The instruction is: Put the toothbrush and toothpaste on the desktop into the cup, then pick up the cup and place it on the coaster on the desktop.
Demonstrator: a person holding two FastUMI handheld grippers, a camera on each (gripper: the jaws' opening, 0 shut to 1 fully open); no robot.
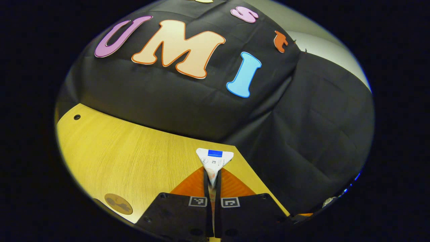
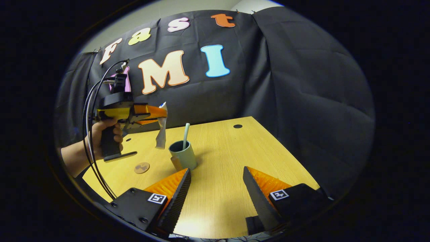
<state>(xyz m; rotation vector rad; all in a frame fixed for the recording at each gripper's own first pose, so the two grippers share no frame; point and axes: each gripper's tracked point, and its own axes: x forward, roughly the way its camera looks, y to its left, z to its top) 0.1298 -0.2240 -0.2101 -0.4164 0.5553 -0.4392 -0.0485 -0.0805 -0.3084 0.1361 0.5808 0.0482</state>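
Observation:
My left gripper (image 1: 212, 179) is shut on the white toothpaste tube (image 1: 214, 160), whose flat crimped end sticks out past the fingertips. In the right gripper view, that left gripper (image 2: 158, 116) is held by a hand up in the air, and the toothpaste tube (image 2: 161, 132) hangs down from it, just left of and above the cup. The grey-green cup (image 2: 183, 154) stands on the wooden desktop (image 2: 221, 158) with the pale toothbrush (image 2: 185, 134) upright inside it. My right gripper (image 2: 216, 174) is open and empty, low over the desk in front of the cup. The round brown coaster (image 2: 141, 167) lies left of the cup, and the coaster (image 1: 118, 203) also lies at the lower left of the left gripper view.
Black cloth walls close the desk at the back and right. Cables (image 2: 92, 151) hang from the left gripper beside the person's forearm (image 2: 72, 159). A small dark hole (image 2: 238, 126) sits in the desk's far part, another hole (image 1: 77, 117) near its far left corner.

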